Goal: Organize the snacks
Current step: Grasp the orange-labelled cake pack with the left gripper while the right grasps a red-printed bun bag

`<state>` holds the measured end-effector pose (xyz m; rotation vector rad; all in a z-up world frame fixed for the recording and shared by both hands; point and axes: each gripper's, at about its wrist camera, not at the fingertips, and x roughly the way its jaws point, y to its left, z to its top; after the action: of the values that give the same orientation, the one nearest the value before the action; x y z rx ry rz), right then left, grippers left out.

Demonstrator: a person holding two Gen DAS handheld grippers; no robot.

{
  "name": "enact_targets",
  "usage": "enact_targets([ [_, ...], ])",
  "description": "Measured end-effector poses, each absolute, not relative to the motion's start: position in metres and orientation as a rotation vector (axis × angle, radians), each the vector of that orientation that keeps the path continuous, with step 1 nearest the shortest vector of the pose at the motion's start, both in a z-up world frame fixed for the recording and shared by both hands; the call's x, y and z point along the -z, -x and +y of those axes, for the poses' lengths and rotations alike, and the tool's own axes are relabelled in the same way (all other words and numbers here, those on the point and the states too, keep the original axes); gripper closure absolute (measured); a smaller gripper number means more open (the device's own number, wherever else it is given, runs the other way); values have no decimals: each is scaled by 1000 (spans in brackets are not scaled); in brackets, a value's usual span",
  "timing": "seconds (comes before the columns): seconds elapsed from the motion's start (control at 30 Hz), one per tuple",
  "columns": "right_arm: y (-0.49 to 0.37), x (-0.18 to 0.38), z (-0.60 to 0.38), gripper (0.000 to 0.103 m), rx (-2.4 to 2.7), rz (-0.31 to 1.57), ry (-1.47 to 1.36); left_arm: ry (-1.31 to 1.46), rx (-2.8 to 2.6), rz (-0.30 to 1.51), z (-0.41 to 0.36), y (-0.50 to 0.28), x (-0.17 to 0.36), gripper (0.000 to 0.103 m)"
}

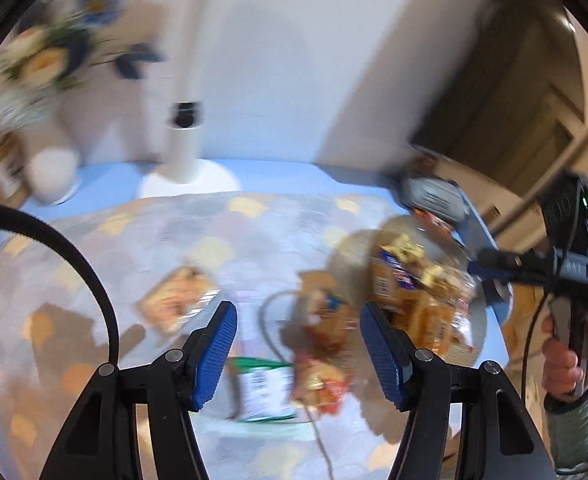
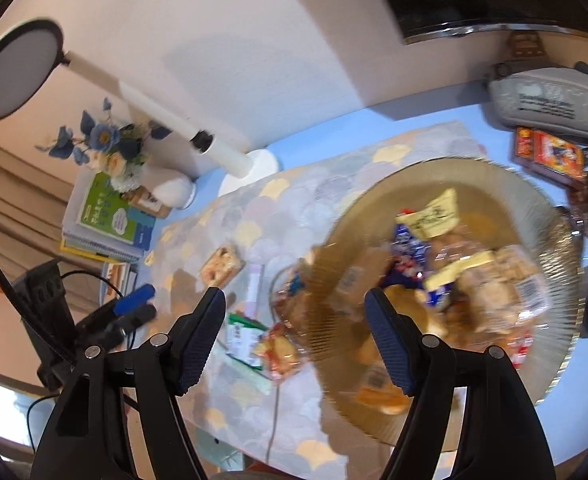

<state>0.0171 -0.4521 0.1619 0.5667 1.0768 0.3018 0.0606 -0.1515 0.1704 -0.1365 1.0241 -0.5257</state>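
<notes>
My left gripper point(image 1: 298, 356) hangs above the worktop point(image 1: 253, 176), jaws wide apart and holding nothing. My right gripper point(image 2: 294, 344) is likewise spread wide and empty, poised over the near rim of the gold plate point(image 2: 550, 364); in the left view my right hand point(image 1: 566, 360) grips its handle off to the right. The plate is heaped with snacks point(image 2: 470, 264), blurred, their directions unclear. Beside the plate on the patterned mat point(image 2: 294, 196) lie a green packet point(image 2: 241, 336), its long axis running away from me, an orange packet point(image 2: 277, 352) touching it, and a bar point(image 2: 221, 264) farther off, angled. A thin cable point(image 2: 273, 408) crosses the mat. Behind stand a lamp point(image 2: 197, 136), flowers point(image 2: 109, 148), books point(image 2: 109, 216).
</notes>
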Motion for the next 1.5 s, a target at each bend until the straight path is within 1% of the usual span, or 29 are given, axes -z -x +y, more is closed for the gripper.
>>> enact_targets([
  [0.17,-23,-155,-416,31,-338,1117,-577,157,476,1056,-110,-63,-158,42],
  [0.5,-26,-144,-367,31,-311,1152,-549,86,499,1120,-96,-84,-130,42],
  [0.57,-23,-141,-363,31,-298,1157,-559,75,506,1130,-94,-90,-124,39],
  [0.63,-17,-134,-354,31,-278,1176,-574,95,509,1141,-90,-96,-118,28],
  [0.67,-13,-131,-351,31,-271,1187,-578,126,520,1159,-87,-100,-112,26],
  [0.77,-2,-116,-336,31,-239,1228,-572,136,531,1204,-85,-109,-96,26],
  [0.9,6,-86,-320,31,-158,1293,-550,49,564,1226,-91,-118,-82,26],
  [1.07,10,-51,-325,31,-32,1335,-656,-72,634,1236,-105,-134,-70,26],
  [1.23,11,-39,-335,31,80,1307,-786,-105,687,1276,-117,-157,-50,26],
  [1.5,-3,-23,-323,32,168,1328,-770,-267,763,1277,-142,-158,-29,26],
])
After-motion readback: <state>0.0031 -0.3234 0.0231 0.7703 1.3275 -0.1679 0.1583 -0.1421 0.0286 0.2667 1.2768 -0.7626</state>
